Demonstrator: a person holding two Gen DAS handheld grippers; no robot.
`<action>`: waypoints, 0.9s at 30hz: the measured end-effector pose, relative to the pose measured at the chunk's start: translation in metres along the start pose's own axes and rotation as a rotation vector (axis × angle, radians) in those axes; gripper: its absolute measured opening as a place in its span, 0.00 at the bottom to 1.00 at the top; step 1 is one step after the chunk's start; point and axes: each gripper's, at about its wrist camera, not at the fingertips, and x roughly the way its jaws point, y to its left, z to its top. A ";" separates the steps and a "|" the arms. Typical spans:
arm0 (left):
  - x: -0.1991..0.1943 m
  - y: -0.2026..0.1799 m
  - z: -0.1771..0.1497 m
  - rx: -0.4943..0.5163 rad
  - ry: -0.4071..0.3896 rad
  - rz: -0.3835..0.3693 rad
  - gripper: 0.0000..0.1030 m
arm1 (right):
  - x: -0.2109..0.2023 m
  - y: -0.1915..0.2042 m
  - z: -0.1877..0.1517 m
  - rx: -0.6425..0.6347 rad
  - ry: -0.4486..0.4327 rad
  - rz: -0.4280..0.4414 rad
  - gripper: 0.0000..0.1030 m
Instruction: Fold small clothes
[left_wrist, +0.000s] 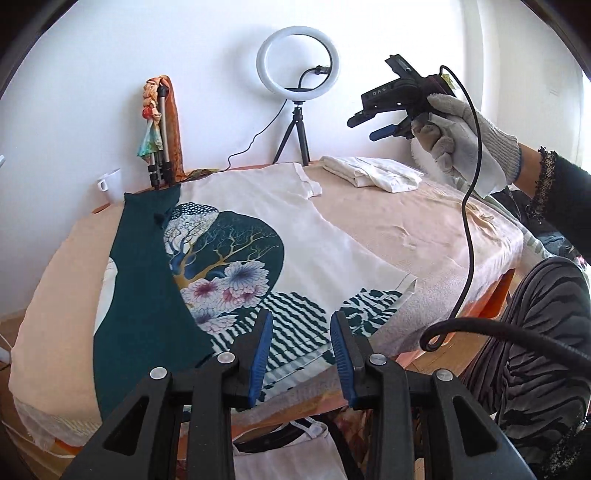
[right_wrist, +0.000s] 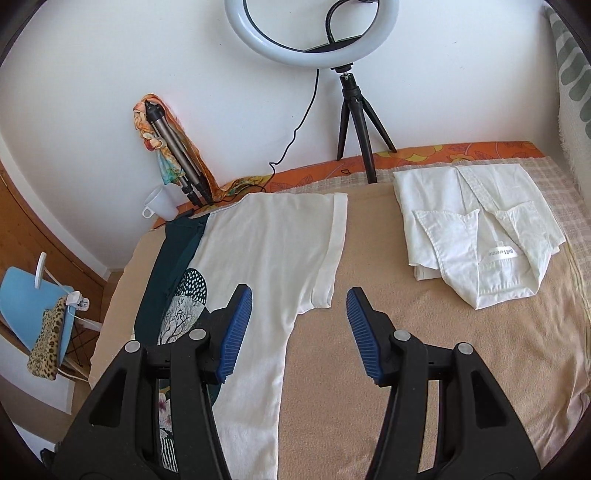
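A white T-shirt (left_wrist: 314, 236) with a dark teal tree-and-flower print lies spread on the beige-covered table (left_wrist: 424, 229). Its left side is folded over, showing a dark teal panel (left_wrist: 140, 280). My left gripper (left_wrist: 301, 328) is open and empty just above the shirt's near hem. My right gripper (left_wrist: 364, 127) is held high in a gloved hand, open and empty. In the right wrist view the right gripper (right_wrist: 299, 295) hovers open above the shirt's right sleeve (right_wrist: 325, 243) and body (right_wrist: 258, 295).
A folded white shirt (right_wrist: 476, 236) lies at the back right of the table, also in the left wrist view (left_wrist: 373, 171). A ring light on a tripod (right_wrist: 314, 33), a folded tripod with a scarf (right_wrist: 173, 147) and a white cup (right_wrist: 160, 206) stand at the back wall.
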 end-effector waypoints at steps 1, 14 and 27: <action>0.006 -0.009 0.002 0.008 0.003 -0.023 0.32 | 0.000 -0.007 -0.004 0.004 0.005 -0.007 0.55; 0.094 -0.088 0.021 0.100 0.134 -0.148 0.33 | 0.026 -0.038 -0.014 -0.017 0.072 0.016 0.55; 0.122 -0.094 0.028 0.067 0.199 -0.115 0.15 | 0.105 -0.060 0.003 0.126 0.164 0.144 0.55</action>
